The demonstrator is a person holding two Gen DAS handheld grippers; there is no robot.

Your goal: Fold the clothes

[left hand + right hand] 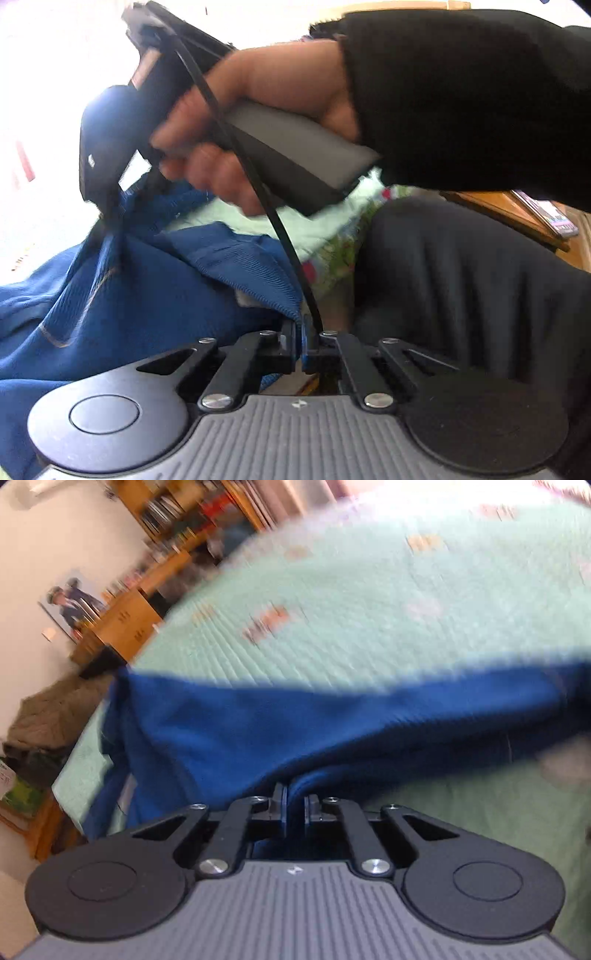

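Both tongs are pinching the blue garment (258,720) that is lying rumpled across the pale green bedspread (369,602), the left tongs (300,345) clamping a ribbed edge and the right tongs (294,812) gripping a fold, while a hand (266,122) is holding the right tool's grip.

You are working over a bed (369,602) spread with a pale green quilted cover patterned with small blurred motifs. Beyond its far edge stands a wooden bookshelf (184,513) crowded with books, and below it a wooden cabinet (125,624). A picture (70,602) leans against the plain pale wall (55,539). A dark olive heap (51,716) lies beside the bed. Strong daylight washes out the top right corner.
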